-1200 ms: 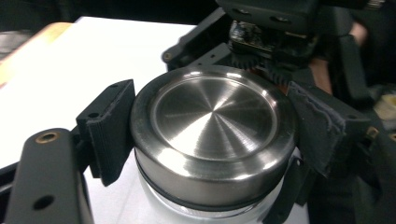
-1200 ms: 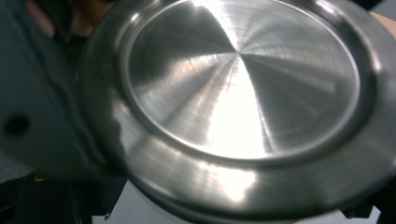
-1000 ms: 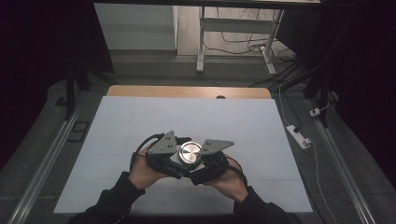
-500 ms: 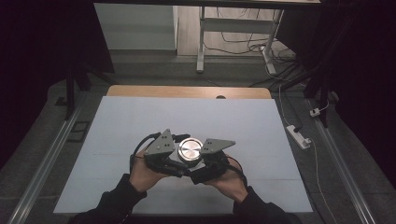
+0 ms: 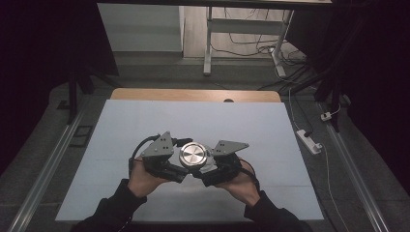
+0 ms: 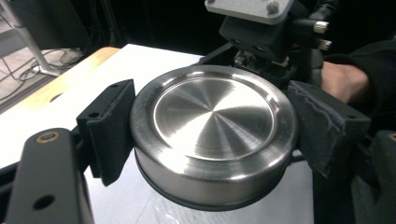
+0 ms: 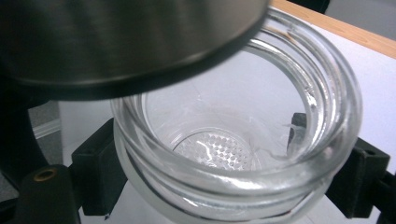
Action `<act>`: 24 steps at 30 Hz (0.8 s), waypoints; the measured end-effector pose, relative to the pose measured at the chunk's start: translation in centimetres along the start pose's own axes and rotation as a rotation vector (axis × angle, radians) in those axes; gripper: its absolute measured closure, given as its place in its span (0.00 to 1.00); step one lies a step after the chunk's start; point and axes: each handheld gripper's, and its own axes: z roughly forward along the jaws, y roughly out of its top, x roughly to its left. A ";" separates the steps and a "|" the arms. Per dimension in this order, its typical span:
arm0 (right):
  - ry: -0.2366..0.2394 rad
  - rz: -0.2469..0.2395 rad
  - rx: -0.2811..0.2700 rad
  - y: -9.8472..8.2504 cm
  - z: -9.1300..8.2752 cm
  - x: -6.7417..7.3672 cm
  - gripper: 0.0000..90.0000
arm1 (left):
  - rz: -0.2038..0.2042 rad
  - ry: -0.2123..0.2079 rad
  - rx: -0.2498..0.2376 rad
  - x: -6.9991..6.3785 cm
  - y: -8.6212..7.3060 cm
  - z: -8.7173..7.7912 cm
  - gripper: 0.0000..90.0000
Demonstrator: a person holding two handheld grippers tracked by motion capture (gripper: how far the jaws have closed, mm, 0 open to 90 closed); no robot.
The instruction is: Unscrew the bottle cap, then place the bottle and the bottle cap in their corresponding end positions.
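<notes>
Near the front edge of the table, two hands come in from the bottom of the high view, each with a gripper. The left gripper is closed on a round steel lid; in the left gripper view its two black pads press on the opposite sides of the lid, which lies flat with its brushed top up. The right gripper is closed on a clear glass jar; in the right gripper view its jaws hold the jar at the neck from both sides, and the mouth of the jar is open, with the threaded rim and the patterned bottom visible. The lid hangs just above the near part of the rim, shifted to one side, so it is off the jar and does not cover the mouth. In the high view both grippers meet in the middle, just above the white table surface, with the lid between the two grey plates. Behind the white surface, a wooden strip runs along the far edge. Further away, cables lie on the floor
</notes>
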 end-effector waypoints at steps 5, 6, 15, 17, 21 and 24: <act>-0.012 0.002 0.008 -0.2 0.0 -0.5 0.16 | -0.018 -0.010 -0.004 0.2 -0.2 0.0 0.23; -0.015 0.004 0.009 -0.2 0.0 -0.6 0.16 | -0.018 -0.012 -0.003 0.2 -0.3 0.0 0.23; -0.040 0.010 0.003 -0.1 -0.2 -1.3 0.16 | -0.025 -0.018 0.008 0.4 -0.5 0.0 0.23; -0.044 0.012 0.004 -0.1 -0.2 -1.5 0.16 | -0.025 -0.017 0.008 0.4 -0.6 0.0 0.23; -0.052 0.021 0.006 -0.3 -0.1 -1.9 0.16 | -0.042 -0.026 0.000 0.5 -0.8 -0.1 0.23; -0.063 0.026 0.007 -0.3 -0.1 -2.2 0.16 | -0.045 -0.033 -0.003 0.5 -0.8 -0.2 0.23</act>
